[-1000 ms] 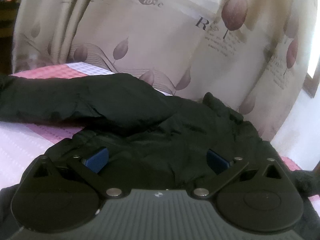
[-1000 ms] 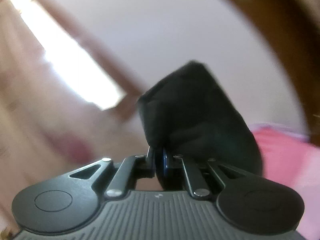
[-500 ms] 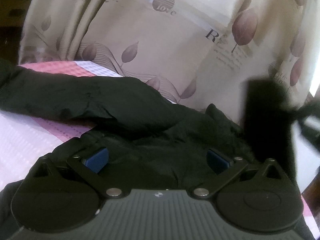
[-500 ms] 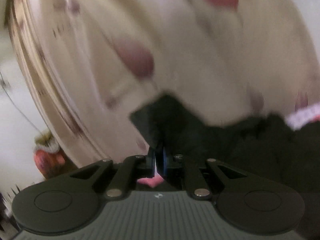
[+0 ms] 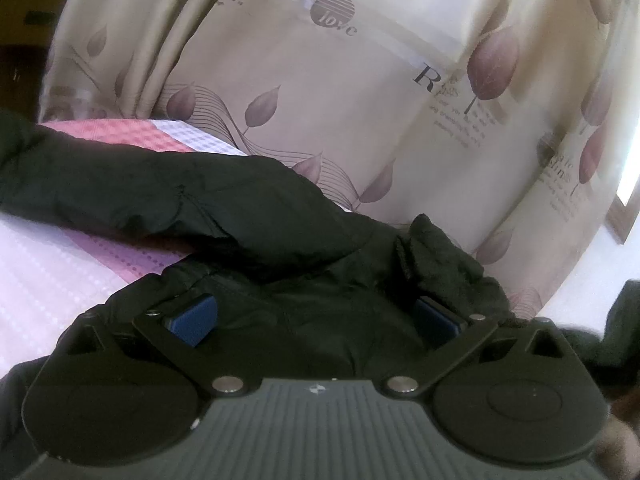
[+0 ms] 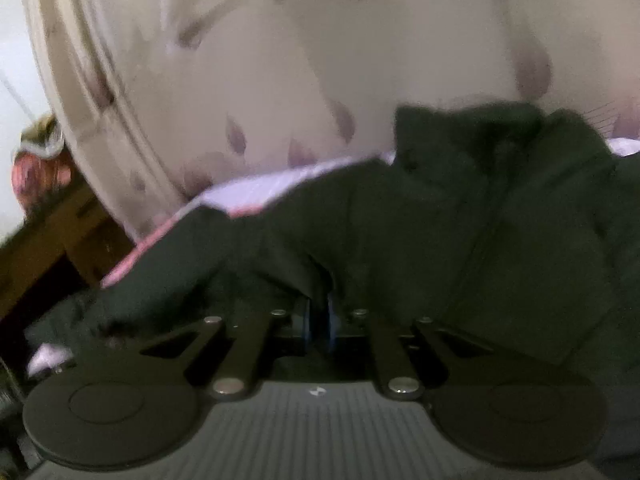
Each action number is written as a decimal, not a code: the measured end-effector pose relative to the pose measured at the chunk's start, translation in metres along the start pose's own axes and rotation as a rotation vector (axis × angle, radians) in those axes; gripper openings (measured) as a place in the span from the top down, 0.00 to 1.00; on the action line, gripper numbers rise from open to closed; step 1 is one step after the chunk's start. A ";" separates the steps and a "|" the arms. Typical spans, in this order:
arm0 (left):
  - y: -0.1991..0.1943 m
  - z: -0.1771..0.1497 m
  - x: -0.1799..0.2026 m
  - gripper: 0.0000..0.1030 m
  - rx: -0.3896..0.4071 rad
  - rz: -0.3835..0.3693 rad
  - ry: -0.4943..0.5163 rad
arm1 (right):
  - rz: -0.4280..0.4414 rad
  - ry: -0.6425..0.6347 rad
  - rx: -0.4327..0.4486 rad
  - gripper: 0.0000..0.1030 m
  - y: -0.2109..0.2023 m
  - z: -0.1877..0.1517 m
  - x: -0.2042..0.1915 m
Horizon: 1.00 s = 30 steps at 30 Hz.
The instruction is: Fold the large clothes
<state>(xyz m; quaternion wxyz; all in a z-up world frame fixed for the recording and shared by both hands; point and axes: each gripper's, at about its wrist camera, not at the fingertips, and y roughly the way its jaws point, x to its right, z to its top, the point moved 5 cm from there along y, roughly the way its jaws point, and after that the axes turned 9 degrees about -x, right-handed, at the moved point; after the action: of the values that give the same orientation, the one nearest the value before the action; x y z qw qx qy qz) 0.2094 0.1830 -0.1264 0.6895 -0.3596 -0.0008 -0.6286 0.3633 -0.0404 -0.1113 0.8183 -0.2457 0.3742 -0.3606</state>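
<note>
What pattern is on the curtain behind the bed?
Cream curtain with mauve leaves and printed words, clearest in the left wrist view.

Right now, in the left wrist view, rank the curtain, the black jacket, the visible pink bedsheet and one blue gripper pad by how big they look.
1. Curtain
2. Black jacket; it lies nearer the camera, so its true size against the curtain is unsure
3. Pink bedsheet
4. Blue gripper pad

I am in a bedroom at home. A bed (image 5: 60,280) with a pink and white checked sheet is in front of me. Behind it, on the far side, hangs a long cream curtain (image 5: 320,120) with purple leaves and the word "love". Far right, daylight comes in past the curtain's edge. Brown wooden furniture (image 6: 52,248) stands on the left.
</note>
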 end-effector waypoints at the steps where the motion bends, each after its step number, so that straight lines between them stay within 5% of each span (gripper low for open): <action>1: 0.000 0.000 0.000 0.00 0.000 -0.001 -0.001 | -0.018 -0.022 -0.018 0.88 0.003 -0.003 -0.002; 10: -0.001 0.001 -0.003 0.00 -0.002 -0.032 -0.036 | -0.172 -0.202 -0.075 0.87 0.019 -0.020 -0.025; 15: -0.035 0.017 -0.022 0.00 0.034 -0.005 -0.088 | -0.188 -0.221 -0.073 0.87 0.016 -0.021 -0.027; 24: -0.087 0.062 -0.143 0.03 0.041 0.134 -0.382 | -0.183 -0.210 -0.063 0.87 0.016 -0.022 -0.025; 30: -0.085 0.083 -0.220 0.06 0.032 0.195 -0.543 | -0.203 -0.227 -0.057 0.87 0.015 -0.022 -0.028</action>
<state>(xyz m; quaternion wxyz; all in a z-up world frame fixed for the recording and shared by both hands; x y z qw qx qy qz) 0.1269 0.4188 -0.1228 0.7267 -0.5023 -0.1608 -0.4401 0.3388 -0.0119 -0.1227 0.8073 -0.3445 0.2626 -0.4008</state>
